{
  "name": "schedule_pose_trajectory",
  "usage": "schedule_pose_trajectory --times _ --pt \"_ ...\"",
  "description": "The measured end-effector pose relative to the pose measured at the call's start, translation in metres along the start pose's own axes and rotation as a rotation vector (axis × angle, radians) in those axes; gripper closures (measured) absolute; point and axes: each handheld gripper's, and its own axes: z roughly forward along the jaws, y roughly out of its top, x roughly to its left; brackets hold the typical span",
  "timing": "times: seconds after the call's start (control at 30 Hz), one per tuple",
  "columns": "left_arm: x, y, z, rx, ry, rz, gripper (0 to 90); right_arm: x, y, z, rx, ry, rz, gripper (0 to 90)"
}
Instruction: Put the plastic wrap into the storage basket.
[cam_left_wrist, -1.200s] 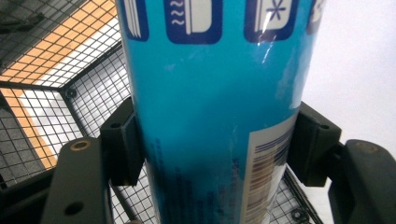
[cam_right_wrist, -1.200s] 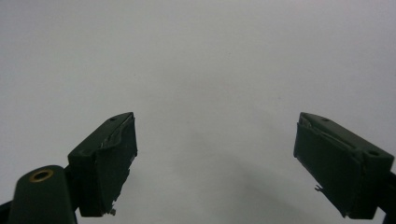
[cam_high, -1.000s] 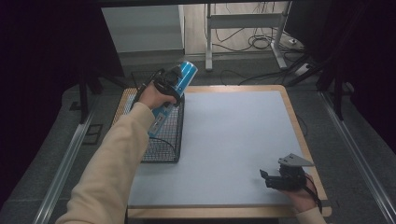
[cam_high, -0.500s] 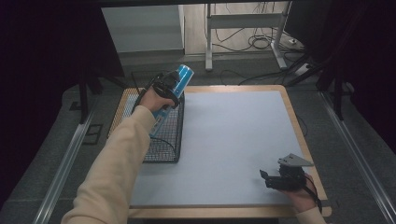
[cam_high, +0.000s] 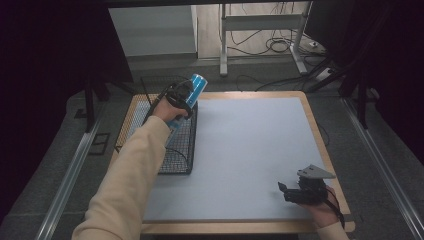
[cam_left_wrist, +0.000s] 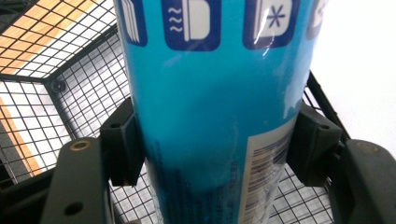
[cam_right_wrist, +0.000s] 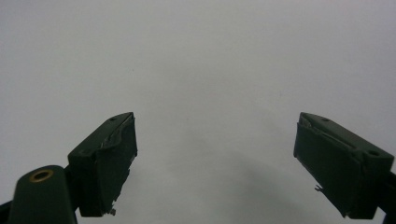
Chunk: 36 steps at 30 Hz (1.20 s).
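Observation:
A blue cylindrical tube (cam_high: 196, 86) with white icons and a barcode label is clamped between the jaws of my left gripper (cam_high: 181, 98). It is held tilted above the far end of a black wire basket (cam_high: 176, 156). In the left gripper view the blue tube (cam_left_wrist: 215, 107) stands between both black pads (cam_left_wrist: 120, 142), with the basket's mesh (cam_left_wrist: 70, 88) below it. My right gripper (cam_high: 290, 192) rests low at the near right of the grey mat (cam_high: 250, 145). Its jaws stand wide apart over bare mat, and its fingers (cam_right_wrist: 109, 161) hold nothing.
The wire basket lies along the left side of the wooden table (cam_high: 320, 130), partly over the mat's left edge. Behind the table are a metal desk frame (cam_high: 260, 25) and floor cables (cam_high: 282, 47). Rails (cam_high: 70, 175) run along the floor on both sides.
My left gripper has shifted slightly with the blue tube, staying over the basket's far end. The right gripper has not moved.

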Motion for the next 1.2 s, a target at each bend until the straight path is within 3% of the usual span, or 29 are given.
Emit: schedule_pose_trajectory --times 0.3,0.53,0.57,0.6,0.63,0.7,0.8,0.9,1.13,1.2 --pt "0.005 -0.001 0.008 -0.011 0.029 -0.032 30.8 0.001 0.0 0.0 -0.002 0.001 -0.005 13.7" --pt "0.005 -0.003 0.006 -0.047 0.037 -0.025 28.8 0.0 0.0 -0.001 -0.004 0.003 -0.002 13.7" --pt "0.005 -0.003 0.002 -0.048 0.018 -0.048 23.3 0.001 0.001 -0.001 -0.005 0.003 -0.004 13.7" --pt "0.005 -0.003 0.002 -0.048 0.018 -0.048 21.5 0.001 0.001 -0.001 -0.005 0.003 -0.004 13.7" --pt "0.006 -0.005 -0.004 -0.059 -0.005 -0.081 19.6 0.001 0.001 -0.001 -0.006 0.003 -0.006 13.7" --pt "0.006 -0.008 -0.012 -0.089 -0.038 -0.103 17.3 0.001 0.001 -0.001 -0.007 0.002 -0.007 13.7" --pt "0.004 -0.013 -0.022 -0.122 -0.051 -0.105 15.3 0.001 0.001 -0.001 -0.007 0.002 -0.008 13.7" --pt "-0.007 -0.026 -0.039 -0.177 -0.085 -0.094 15.3 0.002 0.001 -0.002 -0.009 0.002 -0.01 13.7" --pt "-0.044 -0.051 -0.064 -0.263 -0.156 -0.001 15.7 0.004 0.002 -0.004 -0.013 -0.003 -0.013 13.7" --pt "-0.054 -0.06 -0.07 -0.289 -0.196 0.01 15.7 0.004 0.002 -0.004 -0.014 -0.004 -0.013 13.7"
